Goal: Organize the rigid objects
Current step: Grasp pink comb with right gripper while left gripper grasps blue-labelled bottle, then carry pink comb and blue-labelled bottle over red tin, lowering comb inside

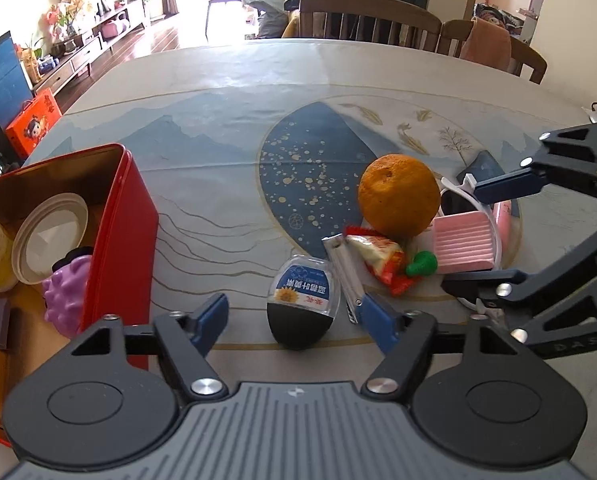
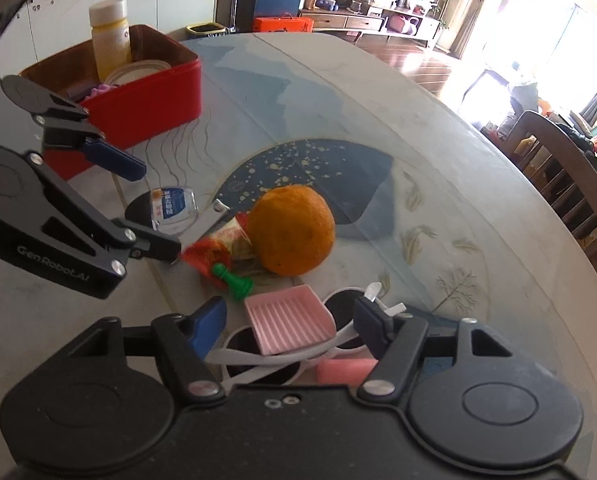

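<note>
A small pile lies on the table: an orange (image 1: pixel 398 196) (image 2: pixel 294 230), a snack packet (image 1: pixel 382 260), a green pawn (image 1: pixel 422 263) (image 2: pixel 234 280), a metal nail clipper (image 1: pixel 344 276), a black-and-clear egg-shaped case (image 1: pixel 304 306) (image 2: pixel 172 206), a pink ridged tray (image 1: pixel 464 246) (image 2: pixel 288 318) and white sunglasses (image 2: pixel 266 354). My left gripper (image 1: pixel 294 322) is open around the egg-shaped case. My right gripper (image 2: pixel 290 326) is open around the pink tray and sunglasses. A red tin box (image 1: pixel 118 236) (image 2: pixel 150 88) at the left holds a jar, a lid and a purple toy.
Wooden chairs (image 1: pixel 370 18) stand at the table's far edge. A pink eraser-like block (image 2: pixel 346 368) lies under my right gripper. An orange carton (image 1: pixel 32 124) sits on the floor at the left. The patterned tablecloth (image 1: pixel 234 92) spreads beyond the pile.
</note>
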Available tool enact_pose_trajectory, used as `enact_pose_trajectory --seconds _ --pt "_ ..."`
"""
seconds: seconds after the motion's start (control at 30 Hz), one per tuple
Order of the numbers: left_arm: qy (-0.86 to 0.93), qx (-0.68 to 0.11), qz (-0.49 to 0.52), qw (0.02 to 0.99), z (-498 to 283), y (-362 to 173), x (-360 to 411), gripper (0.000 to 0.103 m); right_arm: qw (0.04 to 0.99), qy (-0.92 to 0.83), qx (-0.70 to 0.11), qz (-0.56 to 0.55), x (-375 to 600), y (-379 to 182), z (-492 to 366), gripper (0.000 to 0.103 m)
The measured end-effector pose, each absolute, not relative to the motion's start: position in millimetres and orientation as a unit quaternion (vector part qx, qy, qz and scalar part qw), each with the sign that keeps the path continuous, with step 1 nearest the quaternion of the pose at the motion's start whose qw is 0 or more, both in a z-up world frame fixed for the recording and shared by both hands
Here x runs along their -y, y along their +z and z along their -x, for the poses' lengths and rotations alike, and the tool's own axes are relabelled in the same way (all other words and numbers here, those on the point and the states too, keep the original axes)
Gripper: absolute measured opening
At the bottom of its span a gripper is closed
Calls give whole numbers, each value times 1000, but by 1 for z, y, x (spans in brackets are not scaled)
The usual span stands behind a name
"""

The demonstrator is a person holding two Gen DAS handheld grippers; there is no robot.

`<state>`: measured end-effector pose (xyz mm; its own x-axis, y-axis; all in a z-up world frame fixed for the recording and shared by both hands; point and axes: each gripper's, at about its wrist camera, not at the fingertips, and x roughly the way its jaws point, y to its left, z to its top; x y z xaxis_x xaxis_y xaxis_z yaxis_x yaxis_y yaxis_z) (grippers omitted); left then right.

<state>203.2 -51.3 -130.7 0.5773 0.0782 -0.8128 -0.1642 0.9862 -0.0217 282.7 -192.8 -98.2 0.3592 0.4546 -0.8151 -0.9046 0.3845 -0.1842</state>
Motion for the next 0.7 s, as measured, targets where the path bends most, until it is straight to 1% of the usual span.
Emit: enact_pose_trajectory --seconds 0.03,0.07,0.13,0.17,0.23,0.3,0.7 --pt "67 -454 49 887 -203 -130 51 67 756 449 -346 327 192 -99 -284 64" --pt "67 -453 48 888 -204 -130 51 65 754 451 -348 326 191 -99 -284 59" --pt "63 -449 49 890 -203 -129 51 54 752 451 -351 329 189 -101 -284 54" --pt "58 -448 49 891 -203 -129 51 52 751 451 -350 333 189 -101 -283 51" --pt "53 -446 44 892 -202 -128 53 42 750 449 -348 339 189 -103 -281 46" --pt "53 -444 36 894 -202 -127 56 38 752 447 -347 337 191 -103 -280 46" --pt "52 -451 38 890 -197 -122 59 38 797 417 -340 275 208 -83 -268 46"
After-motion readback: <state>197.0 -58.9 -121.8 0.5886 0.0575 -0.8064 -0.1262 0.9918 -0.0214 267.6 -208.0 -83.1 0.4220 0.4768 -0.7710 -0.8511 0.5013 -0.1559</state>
